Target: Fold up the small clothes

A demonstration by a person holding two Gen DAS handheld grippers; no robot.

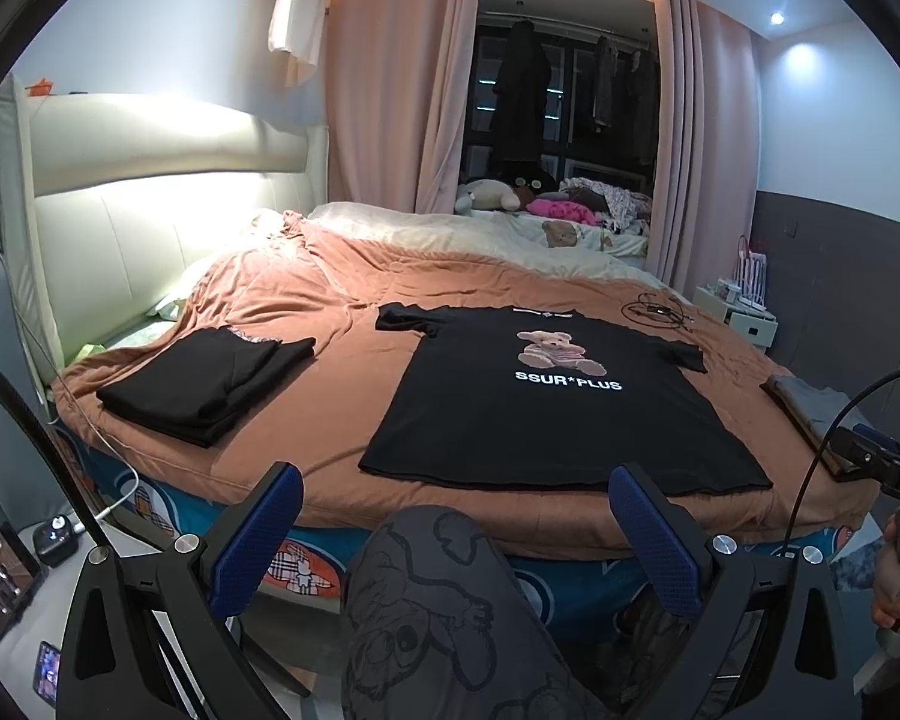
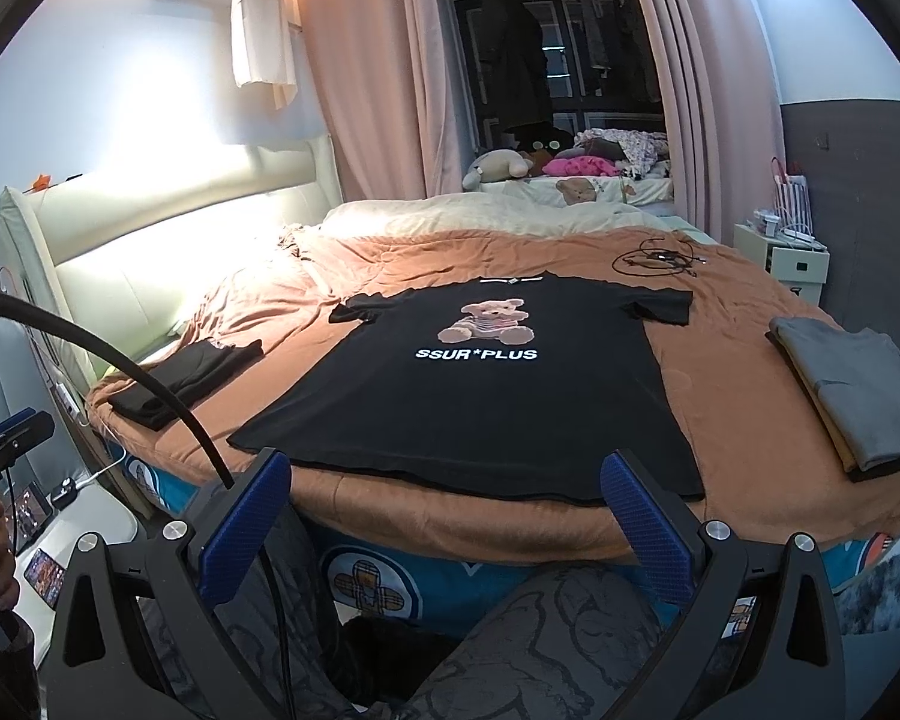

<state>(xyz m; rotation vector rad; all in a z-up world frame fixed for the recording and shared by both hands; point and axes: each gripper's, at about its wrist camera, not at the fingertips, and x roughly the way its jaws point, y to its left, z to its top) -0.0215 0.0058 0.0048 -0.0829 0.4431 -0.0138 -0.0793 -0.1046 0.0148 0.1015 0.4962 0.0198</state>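
Black T-shirt (image 1: 546,396) lay flat, print up, mid-frame on bed (image 1: 342,294), ready for folding; left claw (image 1: 456,534) and right claw (image 2: 444,528) spread, empty.

A tangle of black cables (image 2: 660,258) lies on the bed's orange blanket (image 2: 744,396) near its far edge. Plush toys (image 1: 492,195) sit beyond, between pink curtains (image 1: 384,78). A white nightstand (image 2: 792,258) stands just beside the bed.

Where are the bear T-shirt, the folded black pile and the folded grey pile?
bear T-shirt (image 2: 480,396), right wrist view, on its black front below the lettering.
folded black pile (image 1: 210,384), left wrist view, on its top layer.
folded grey pile (image 2: 858,396), right wrist view, on the grey top garment.
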